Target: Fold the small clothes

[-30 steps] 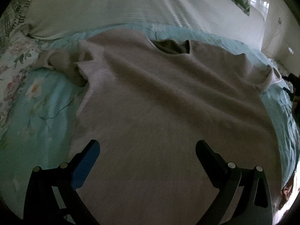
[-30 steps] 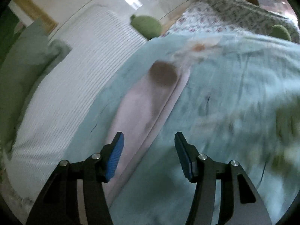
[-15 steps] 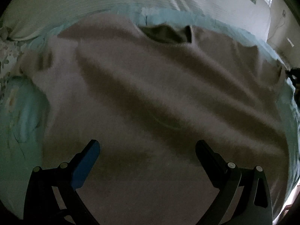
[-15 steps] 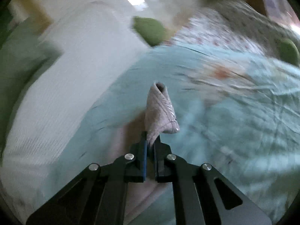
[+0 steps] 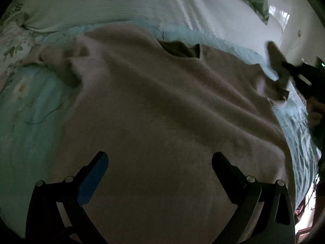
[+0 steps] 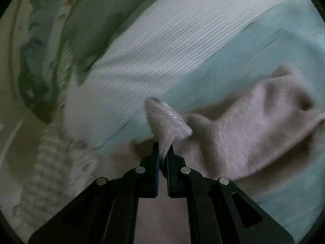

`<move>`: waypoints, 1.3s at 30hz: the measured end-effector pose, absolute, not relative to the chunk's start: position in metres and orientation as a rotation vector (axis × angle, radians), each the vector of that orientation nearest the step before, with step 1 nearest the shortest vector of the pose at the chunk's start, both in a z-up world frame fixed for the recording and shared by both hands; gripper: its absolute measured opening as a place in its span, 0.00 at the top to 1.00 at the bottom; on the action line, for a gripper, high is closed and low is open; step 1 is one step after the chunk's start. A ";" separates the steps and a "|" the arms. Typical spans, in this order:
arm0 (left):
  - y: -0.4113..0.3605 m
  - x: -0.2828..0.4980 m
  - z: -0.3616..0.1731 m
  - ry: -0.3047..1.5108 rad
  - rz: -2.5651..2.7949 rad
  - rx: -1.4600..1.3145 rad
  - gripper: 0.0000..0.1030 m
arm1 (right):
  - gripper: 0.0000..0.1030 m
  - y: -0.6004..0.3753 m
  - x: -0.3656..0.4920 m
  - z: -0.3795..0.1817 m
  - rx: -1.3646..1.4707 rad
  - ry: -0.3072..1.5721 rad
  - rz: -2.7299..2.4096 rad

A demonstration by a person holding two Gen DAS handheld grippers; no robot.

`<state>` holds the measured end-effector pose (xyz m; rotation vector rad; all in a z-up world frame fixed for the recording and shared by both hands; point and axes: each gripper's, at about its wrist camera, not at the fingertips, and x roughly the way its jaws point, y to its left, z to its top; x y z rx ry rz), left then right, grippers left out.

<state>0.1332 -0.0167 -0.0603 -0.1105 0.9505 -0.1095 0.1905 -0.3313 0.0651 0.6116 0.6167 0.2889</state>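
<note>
A pale pink fuzzy sweater (image 5: 162,109) lies spread front-up on a light blue bedspread (image 5: 30,105), neck opening (image 5: 178,48) at the far side. Its left sleeve (image 5: 61,61) is bunched at the far left. My left gripper (image 5: 160,168) is open and empty, low over the sweater's lower body. My right gripper (image 6: 163,150) is shut on the cuff of the right sleeve (image 6: 166,120) and holds it lifted off the bed; the sleeve (image 6: 254,130) trails to the right. The right gripper also shows in the left wrist view (image 5: 284,69) at the right edge, holding that sleeve.
A white ribbed blanket (image 5: 121,4) lies beyond the sweater, with green pillows (image 6: 91,16) behind it. Floral bedding (image 5: 12,40) is at the far left. The bed's edge runs along the right side (image 5: 304,142).
My right gripper shut on the right sleeve's cuff, lifted it and swung it over the bed. My left gripper stayed open and shifted slightly over the sweater body.
</note>
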 end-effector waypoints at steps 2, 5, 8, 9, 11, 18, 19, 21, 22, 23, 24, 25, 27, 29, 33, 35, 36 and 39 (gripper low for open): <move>-0.008 0.127 -0.056 0.930 -0.103 -0.114 0.01 | 0.94 -0.281 0.211 0.049 0.626 0.672 0.372; 0.009 0.117 -0.051 0.912 -0.093 -0.156 0.01 | 0.94 -0.222 0.236 0.033 0.619 0.742 0.478; 0.024 0.113 -0.047 0.895 -0.095 -0.191 0.01 | 0.93 -0.162 0.260 0.008 0.585 0.808 0.549; 0.029 0.111 -0.045 0.890 -0.094 -0.198 0.01 | 0.93 -0.152 0.266 0.003 0.580 0.824 0.556; 0.035 0.110 -0.045 0.886 -0.094 -0.208 0.01 | 0.91 -0.131 0.272 -0.013 0.559 0.860 0.556; 0.046 0.126 -0.052 0.896 -0.119 -0.237 0.01 | 0.57 -0.136 0.284 -0.039 0.619 0.952 0.563; 0.046 0.130 -0.053 0.899 -0.123 -0.241 0.01 | 0.56 -0.140 0.280 -0.033 0.622 0.931 0.569; 0.047 0.142 -0.054 0.897 -0.141 -0.247 0.01 | 0.56 -0.158 0.266 -0.017 0.631 0.890 0.562; 0.046 0.150 -0.054 0.894 -0.150 -0.247 0.01 | 0.56 -0.166 0.257 -0.009 0.635 0.868 0.554; 0.044 0.160 -0.055 0.893 -0.154 -0.244 0.01 | 0.55 -0.178 0.247 0.000 0.636 0.841 0.547; 0.043 0.167 -0.057 0.895 -0.156 -0.241 0.01 | 0.55 -0.190 0.235 0.007 0.634 0.814 0.532; 0.041 0.177 -0.059 0.899 -0.157 -0.239 0.01 | 0.53 -0.202 0.223 0.014 0.629 0.793 0.514; 0.041 0.203 -0.065 0.911 -0.152 -0.240 0.01 | 0.48 -0.226 0.199 0.023 0.624 0.752 0.472; 0.041 0.221 -0.071 0.924 -0.141 -0.250 0.01 | 0.47 -0.252 0.173 0.030 0.629 0.713 0.420; 0.056 0.259 -0.092 0.976 -0.134 -0.362 0.06 | 0.47 -0.294 0.138 0.033 0.648 0.660 0.316; 0.060 0.269 -0.098 0.975 -0.132 -0.405 0.12 | 0.47 -0.313 0.128 0.033 0.658 0.638 0.267; 0.062 0.273 -0.099 0.967 -0.122 -0.414 0.21 | 0.47 -0.324 0.124 0.034 0.661 0.629 0.236; 0.061 0.283 -0.100 0.946 -0.126 -0.414 0.82 | 0.47 -0.350 0.116 0.040 0.664 0.603 0.176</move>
